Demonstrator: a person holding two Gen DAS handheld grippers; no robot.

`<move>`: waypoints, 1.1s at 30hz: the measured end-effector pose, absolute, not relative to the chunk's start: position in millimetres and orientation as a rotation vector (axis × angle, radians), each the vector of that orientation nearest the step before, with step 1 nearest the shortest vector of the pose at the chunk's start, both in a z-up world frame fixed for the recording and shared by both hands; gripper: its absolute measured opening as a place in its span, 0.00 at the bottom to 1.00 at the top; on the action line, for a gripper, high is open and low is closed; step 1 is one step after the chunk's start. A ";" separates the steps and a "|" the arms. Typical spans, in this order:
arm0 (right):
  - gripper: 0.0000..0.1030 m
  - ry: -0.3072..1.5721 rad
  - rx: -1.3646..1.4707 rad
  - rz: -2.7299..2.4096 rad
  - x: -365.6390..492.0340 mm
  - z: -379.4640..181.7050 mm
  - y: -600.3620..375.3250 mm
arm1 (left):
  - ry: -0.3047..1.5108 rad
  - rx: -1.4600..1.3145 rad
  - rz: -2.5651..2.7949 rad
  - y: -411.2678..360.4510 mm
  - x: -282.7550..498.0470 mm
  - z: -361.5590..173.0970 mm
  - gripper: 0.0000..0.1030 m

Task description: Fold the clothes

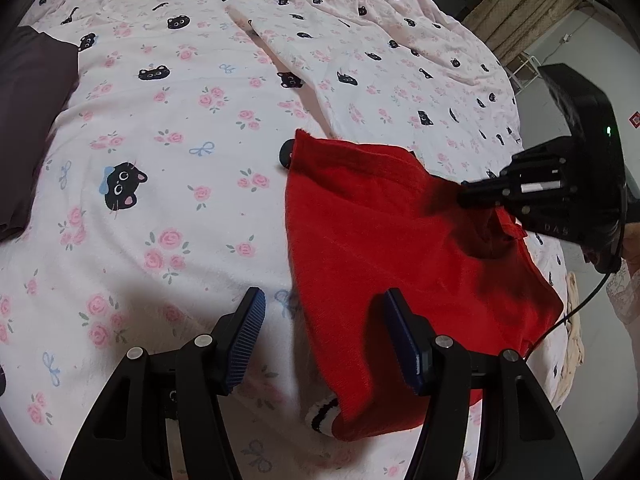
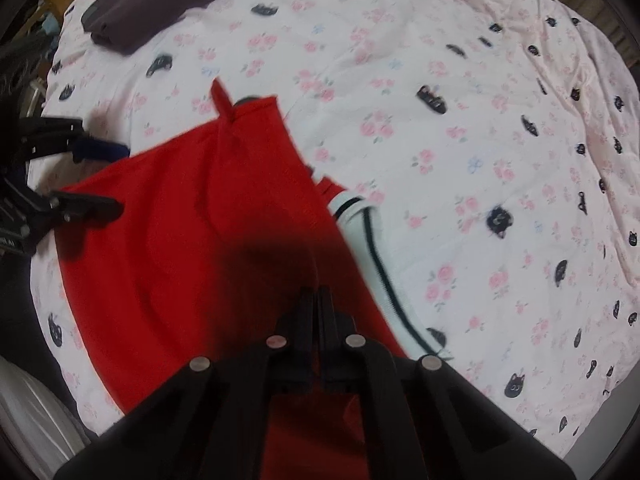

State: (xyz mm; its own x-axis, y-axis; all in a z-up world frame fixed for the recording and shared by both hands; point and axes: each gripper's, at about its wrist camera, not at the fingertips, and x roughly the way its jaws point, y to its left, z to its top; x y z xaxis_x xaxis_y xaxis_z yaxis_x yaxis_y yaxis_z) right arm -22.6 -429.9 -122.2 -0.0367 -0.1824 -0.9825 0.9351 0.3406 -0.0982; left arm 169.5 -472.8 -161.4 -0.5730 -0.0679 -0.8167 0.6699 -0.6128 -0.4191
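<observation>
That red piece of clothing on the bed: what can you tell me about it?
The red garment is a soft, knit-looking piece with white, dark-striped trim at one edge. It lies mostly flat, partly folded, on the pink cat-and-rose bedsheet. The right gripper is shut on its fabric; the left gripper is open at its near edge.

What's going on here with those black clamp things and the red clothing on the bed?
A person is folding clothes on a bed, using a hand-held gripper in each hand. A red garment with a white, dark-striped trim lies on the pink cat-print bedspread. The right gripper is shut, pinching the red fabric. The left gripper is open over the garment's near edge, gripping nothing. A dark folded garment sits further off on the bed.
</observation>
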 end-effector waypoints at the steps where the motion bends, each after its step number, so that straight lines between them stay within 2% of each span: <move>1: 0.02 1.269 0.781 -1.083 -24.5 -118.1 -431.1 | 1.035 1.101 -2.214 -472.7 169.2 -161.1 0.54; 7: 0.02 1.259 0.743 -1.145 -30.7 -102.0 -441.0 | 1.056 1.068 -2.227 -474.4 169.4 -157.4 0.54; 18: 0.02 1.350 0.780 -1.208 -42.3 -149.2 -480.9 | 1.060 1.060 -2.214 -478.0 169.2 -158.7 0.54; 19: 0.04 1.363 0.784 -1.211 -42.2 -154.3 -482.5 | 1.060 1.062 -2.213 -478.0 168.9 -159.0 0.54; 20: 0.10 1.377 0.769 -1.230 -42.5 -155.8 -483.0 | 1.058 1.066 -2.211 -478.1 168.5 -159.6 0.54; 21: 0.21 1.391 0.752 -1.251 -42.7 -157.2 -483.5 | 1.055 1.069 -2.210 -478.1 168.4 -160.2 0.54; 22: 0.26 1.392 0.737 -1.276 -44.3 -155.6 -483.3 | 1.050 1.075 -2.208 -477.5 167.8 -160.8 0.54; 24: 0.42 1.377 0.714 -1.328 -52.1 -145.6 -480.1 | 1.037 1.088 -2.203 -476.3 166.4 -162.1 0.54; 33: 0.43 1.343 0.686 -1.425 -97.6 -95.2 -438.6 | 0.978 1.124 -2.183 -469.6 163.4 -165.0 0.54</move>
State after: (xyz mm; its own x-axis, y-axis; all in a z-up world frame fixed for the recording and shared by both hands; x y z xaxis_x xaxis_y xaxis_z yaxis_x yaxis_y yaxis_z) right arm -97.6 -438.6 -95.2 -0.3207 -0.2843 -0.9035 0.9188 0.1386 -0.3697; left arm 163.4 -469.6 -165.0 -0.5386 -0.0991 -0.8367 0.6902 -0.6214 -0.3707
